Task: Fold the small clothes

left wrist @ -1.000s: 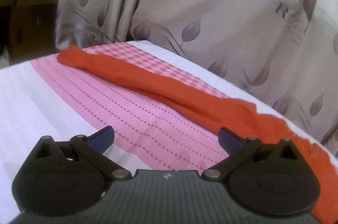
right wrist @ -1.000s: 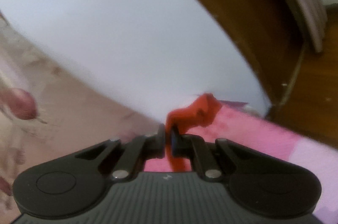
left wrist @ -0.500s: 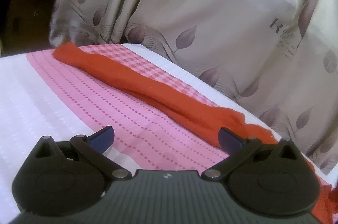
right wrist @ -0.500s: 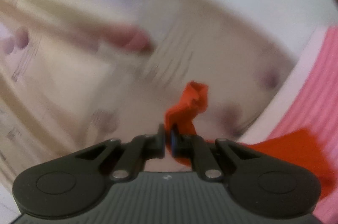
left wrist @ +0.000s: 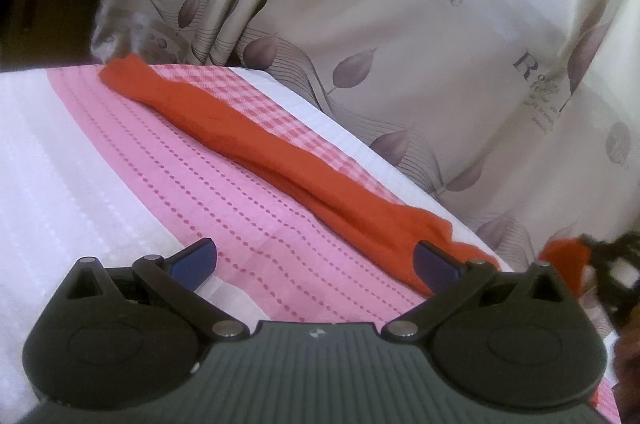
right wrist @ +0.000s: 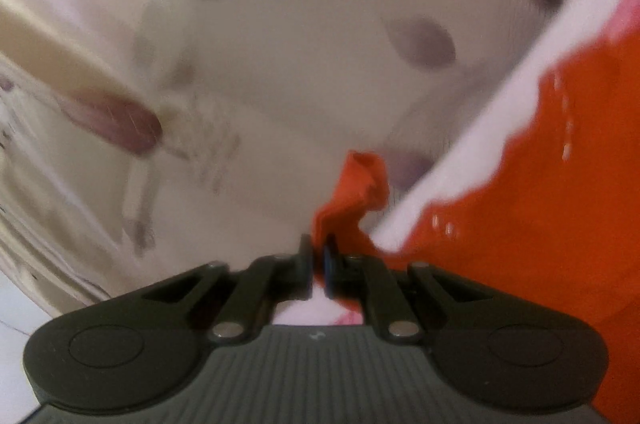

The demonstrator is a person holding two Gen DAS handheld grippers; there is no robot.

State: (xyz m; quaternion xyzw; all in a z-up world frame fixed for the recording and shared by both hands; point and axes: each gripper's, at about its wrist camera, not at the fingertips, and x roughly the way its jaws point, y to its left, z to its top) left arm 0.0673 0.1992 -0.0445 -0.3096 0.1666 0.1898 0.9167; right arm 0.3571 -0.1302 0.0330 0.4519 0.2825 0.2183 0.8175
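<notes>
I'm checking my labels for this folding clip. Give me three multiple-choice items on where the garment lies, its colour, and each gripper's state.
1. Where does the long garment lie?
A. on the pink cloth
B. on the floor
C. over a chair

2. What colour is the garment?
A. blue
B. orange-red
C. white

3. How are the grippers?
A. both open
B. left shut, right open
C. left open, right shut on the garment

Answers:
1 A: it stretches across the pink cloth in front of the curtain.
2 B: plainly orange-red in both views.
3 C: the left gripper shows spread fingers holding nothing; the right gripper pinches an orange-red fold.
</notes>
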